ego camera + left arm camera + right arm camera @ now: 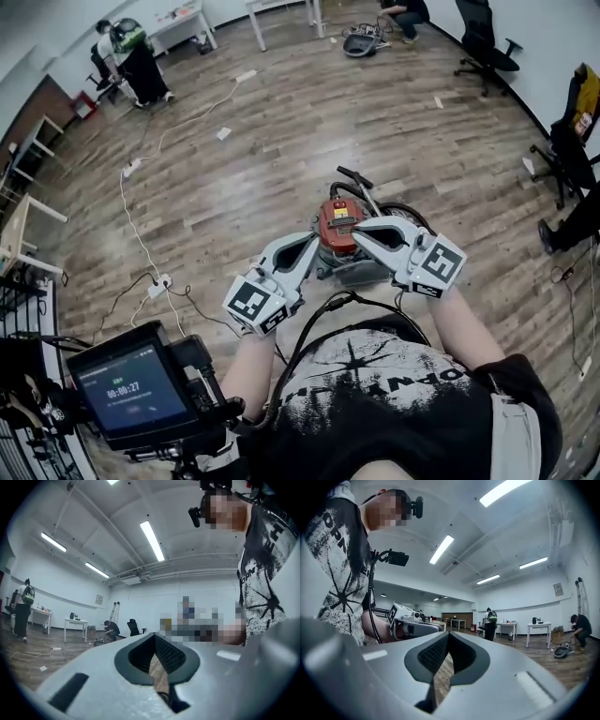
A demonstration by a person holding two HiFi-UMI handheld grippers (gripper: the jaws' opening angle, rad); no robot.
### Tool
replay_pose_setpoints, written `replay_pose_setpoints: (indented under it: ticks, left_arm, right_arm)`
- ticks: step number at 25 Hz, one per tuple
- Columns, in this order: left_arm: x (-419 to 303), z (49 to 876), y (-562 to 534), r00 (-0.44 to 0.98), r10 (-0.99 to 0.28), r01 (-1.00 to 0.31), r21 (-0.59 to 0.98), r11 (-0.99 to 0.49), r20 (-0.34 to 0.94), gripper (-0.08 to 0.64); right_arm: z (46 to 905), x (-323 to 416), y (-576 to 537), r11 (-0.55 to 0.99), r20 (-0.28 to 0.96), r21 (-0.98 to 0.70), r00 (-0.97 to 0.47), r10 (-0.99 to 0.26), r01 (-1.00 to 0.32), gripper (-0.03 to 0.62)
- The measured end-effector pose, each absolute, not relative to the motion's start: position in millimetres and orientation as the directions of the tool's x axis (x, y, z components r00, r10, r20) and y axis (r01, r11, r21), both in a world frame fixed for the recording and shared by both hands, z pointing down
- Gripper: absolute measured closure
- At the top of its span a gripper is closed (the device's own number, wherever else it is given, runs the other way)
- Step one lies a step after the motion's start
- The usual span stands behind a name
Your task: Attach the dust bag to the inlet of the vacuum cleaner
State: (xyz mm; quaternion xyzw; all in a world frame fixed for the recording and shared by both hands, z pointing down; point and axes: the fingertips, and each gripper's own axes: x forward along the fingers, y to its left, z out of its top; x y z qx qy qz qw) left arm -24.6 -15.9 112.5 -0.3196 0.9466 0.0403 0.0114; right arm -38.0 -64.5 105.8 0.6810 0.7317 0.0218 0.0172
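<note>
A vacuum cleaner (337, 225) with a red top and grey body stands on the wooden floor right in front of me. Both grippers are raised level at chest height above it, and their tips point toward each other. My left gripper (312, 244) is shut with nothing between its fingers; in its own view the left gripper (153, 638) has its pads together. My right gripper (358, 228) is shut and empty too, and the right gripper (447, 638) shows its pads meeting. The left gripper's marker cube (396, 615) appears in the right gripper view. No dust bag shows in any view.
A white cable and power strip (159, 281) lie on the floor to the left. Office chairs (483, 47) stand at the right and back. White tables (183, 23) line the far side, with people near them. A timer screen on a rig (131, 384) sits at my lower left.
</note>
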Motion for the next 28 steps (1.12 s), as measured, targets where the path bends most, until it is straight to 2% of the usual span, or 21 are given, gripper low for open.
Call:
replay_pose_setpoints:
  ticks: [10, 28]
  left_arm:
    - [-25, 127, -7, -0.826, -0.564, -0.562, 0.101, 0.821, -0.007, 0.557]
    - [-27, 127, 1, -0.846, -0.534, -0.532, 0.060, 0.845, 0.014, 0.557]
  right_arm:
    - [116, -40, -47, 0.023, 0.026, 0.042, -0.024, 0.999, 0.999, 0.588]
    - [123, -51, -34, 0.030, 0.012, 0.074, -0.031, 0.999, 0.997, 0.588]
